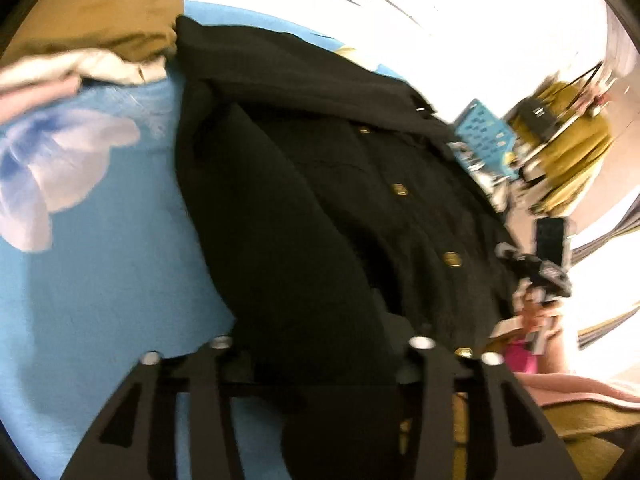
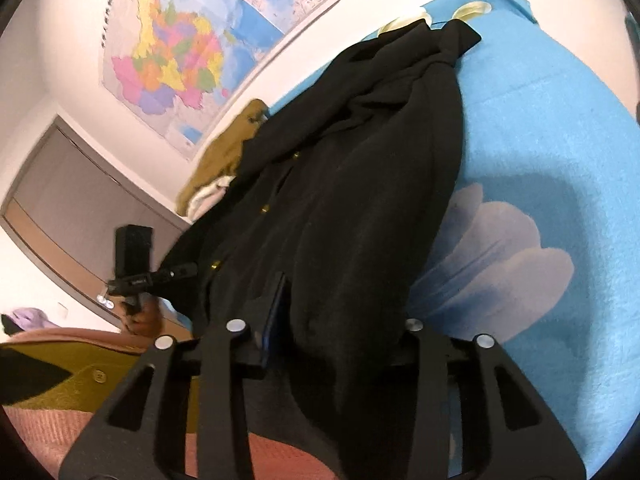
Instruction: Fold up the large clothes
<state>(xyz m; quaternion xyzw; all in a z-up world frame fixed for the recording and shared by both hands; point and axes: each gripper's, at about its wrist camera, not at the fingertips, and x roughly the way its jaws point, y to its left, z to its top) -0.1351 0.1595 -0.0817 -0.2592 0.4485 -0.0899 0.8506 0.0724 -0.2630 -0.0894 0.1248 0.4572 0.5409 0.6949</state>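
A blue bedsheet [image 1: 100, 280] printed with large pale flowers covers the bed and fills most of both views. On it lies a long black coat [image 1: 320, 200], stretched from the near edge toward the far wall, its front facing up with a row of gold buttons [image 1: 400, 189] running down it. One sleeve is folded over the body, and the collar end bunches at the far side of the sheet. In the right wrist view the coat [image 2: 360, 200] takes up the middle, with the sheet [image 2: 540, 160] bare to its right.

At the far left of the left wrist view, an olive-brown garment [image 1: 112, 16] sits piled on a cream one [image 1: 88, 66], just beside the coat's far end. A coloured map [image 2: 172, 52] hangs on the white wall, above a grey cabinet door [image 2: 80, 200]. A blue plastic basket [image 1: 484, 136] stands off the bed to the right.

The left gripper [image 1: 320, 354] sits at the coat's near hem, cloth bunched between its jaws; whether the pads press the cloth cannot be told. The right gripper [image 2: 332, 320] also has the hem's dark fabric running between its jaws, one pad lying against the cloth, but a firm grip cannot be told either.
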